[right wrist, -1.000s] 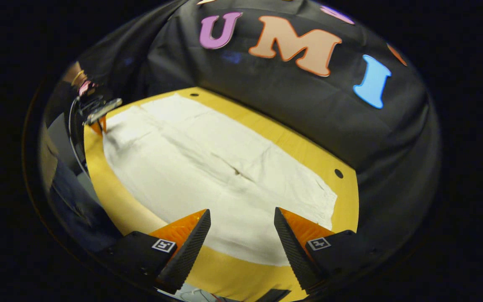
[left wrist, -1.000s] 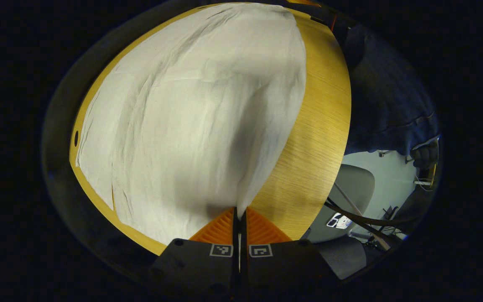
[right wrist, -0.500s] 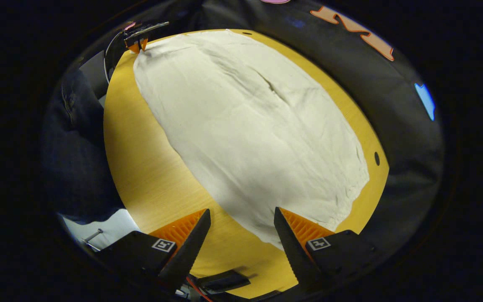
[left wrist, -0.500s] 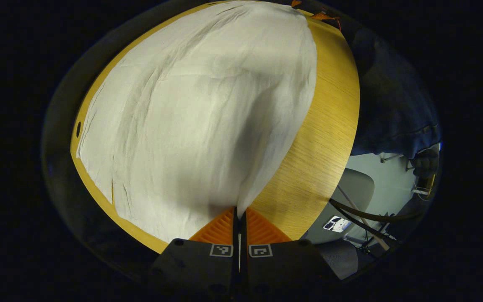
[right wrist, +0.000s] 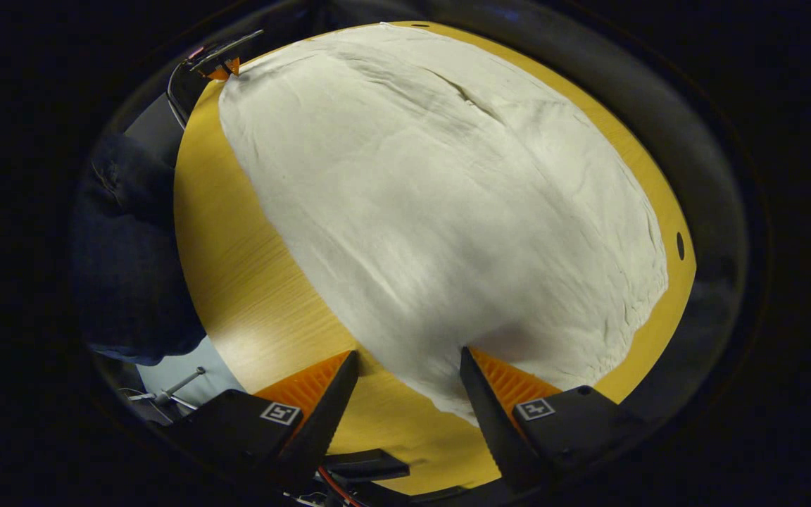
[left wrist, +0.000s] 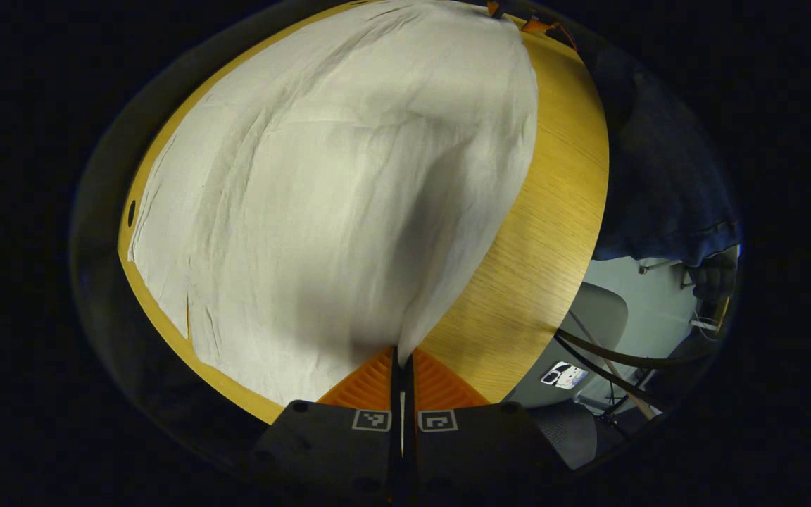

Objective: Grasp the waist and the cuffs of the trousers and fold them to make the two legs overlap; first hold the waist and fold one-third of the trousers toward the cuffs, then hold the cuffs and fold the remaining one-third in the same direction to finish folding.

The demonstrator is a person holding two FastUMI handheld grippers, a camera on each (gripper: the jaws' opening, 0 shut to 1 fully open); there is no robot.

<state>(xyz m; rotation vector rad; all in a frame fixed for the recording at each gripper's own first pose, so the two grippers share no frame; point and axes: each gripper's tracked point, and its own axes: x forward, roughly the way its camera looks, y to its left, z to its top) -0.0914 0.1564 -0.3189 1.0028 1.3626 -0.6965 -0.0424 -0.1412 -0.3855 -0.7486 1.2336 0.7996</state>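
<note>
White trousers (left wrist: 349,176) lie spread flat across a round wooden table (left wrist: 553,211). In the left gripper view my left gripper (left wrist: 402,350) is shut on the near corner of the cloth, which rises slightly off the wood there. The right gripper view has the trousers (right wrist: 441,197) running away from me, with my right gripper (right wrist: 407,355) open and the nearest corner of the cloth lying between its fingers. The left gripper (right wrist: 219,65) sits at the far corner along the same long edge. The right gripper's fingertips (left wrist: 532,24) peek in at the far end of the left gripper view.
A person in dark clothing (right wrist: 131,260) stands at the table's long side, also seen as a dark sleeve (left wrist: 659,176). A grey chair (left wrist: 588,331) and cables sit on the floor beyond the table edge. Small holes (right wrist: 680,245) mark the tabletop near the black cloth wall.
My right gripper has tipped down and moved in over the near corner of the trousers, which now lies between its open fingers. The left gripper stays shut on its corner, barely moved.
</note>
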